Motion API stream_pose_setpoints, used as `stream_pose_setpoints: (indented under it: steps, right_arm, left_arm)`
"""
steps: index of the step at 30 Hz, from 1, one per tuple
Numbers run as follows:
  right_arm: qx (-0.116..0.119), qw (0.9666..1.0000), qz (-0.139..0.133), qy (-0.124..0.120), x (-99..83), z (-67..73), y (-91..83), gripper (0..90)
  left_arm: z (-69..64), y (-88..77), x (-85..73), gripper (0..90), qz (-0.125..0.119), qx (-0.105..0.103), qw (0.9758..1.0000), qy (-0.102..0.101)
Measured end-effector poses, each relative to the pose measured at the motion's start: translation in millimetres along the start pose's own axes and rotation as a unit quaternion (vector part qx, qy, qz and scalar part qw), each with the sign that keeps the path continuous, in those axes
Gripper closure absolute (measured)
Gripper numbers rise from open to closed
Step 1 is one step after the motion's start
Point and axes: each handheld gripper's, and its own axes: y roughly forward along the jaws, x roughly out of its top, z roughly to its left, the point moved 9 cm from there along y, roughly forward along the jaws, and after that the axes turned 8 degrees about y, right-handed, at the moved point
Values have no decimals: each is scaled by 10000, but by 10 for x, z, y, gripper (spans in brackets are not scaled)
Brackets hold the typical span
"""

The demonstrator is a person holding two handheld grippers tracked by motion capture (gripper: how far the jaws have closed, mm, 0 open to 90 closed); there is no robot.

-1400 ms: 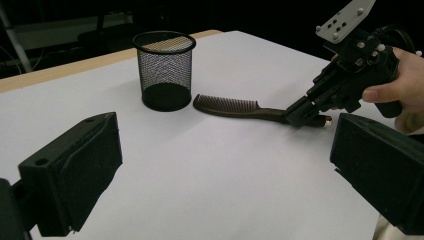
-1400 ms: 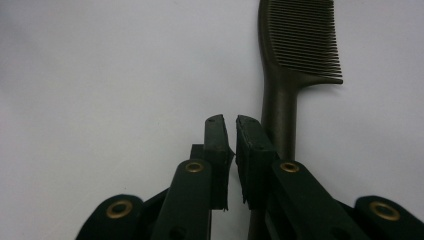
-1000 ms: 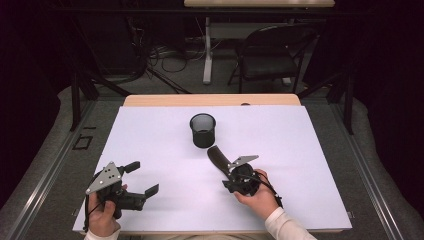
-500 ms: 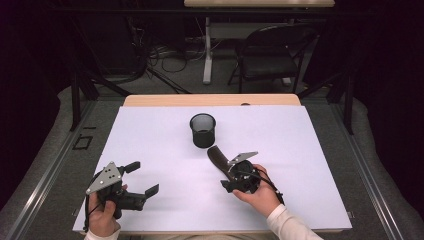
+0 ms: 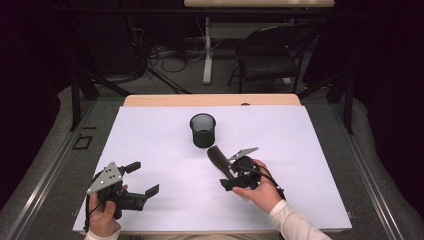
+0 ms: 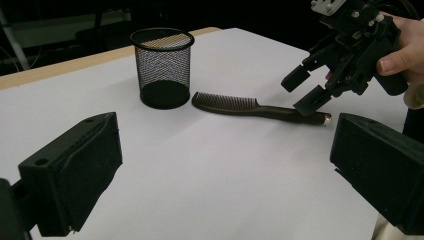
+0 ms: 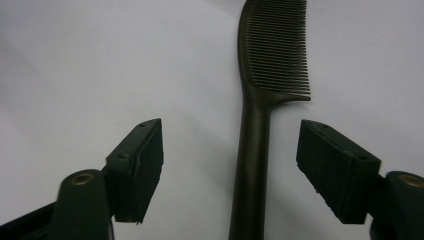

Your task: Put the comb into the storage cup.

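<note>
Comb (image 7: pixel 255 150) flat on desk (image 5: pixel 150 135), tip just beside mesh cup (image 5: pixel 203 130). My right gripper (image 7: pixel 230 170) just opening, comb handle between jaws, untouched. My left gripper (image 5: pixel 140 179) spread, well apart from cup, open desk around.

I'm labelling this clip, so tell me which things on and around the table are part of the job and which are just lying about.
Part of the job:
- comb, flat on the white table
- right gripper, jaws just opening, astride the comb's handle without pressing it
- mesh cup, upright beside the comb's toothed end

Just about:
- left gripper, open, off to the side
- chair behind the table
</note>
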Motion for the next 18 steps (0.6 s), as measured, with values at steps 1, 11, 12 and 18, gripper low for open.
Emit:
stream_pose_setpoints:
  steps: [1,11,12,18]
  right_arm:
    - [-12,10000,13,-6,5,-5,-4,252]
    - [-107,9995,312,-3,42,-53,4,222]
    - [-112,9994,336,-53,47,-61,7,222]
    - [-205,9981,576,-107,59,-102,18,222]
  left_arm:
    - [0,1,-1,4,0,-1,10000,-1]
    - [-3,5,-6,4,21,-18,10000,-1]
    - [-3,6,-7,4,25,-23,10000,0]
    - [-5,9,-10,4,30,-42,10000,-5]
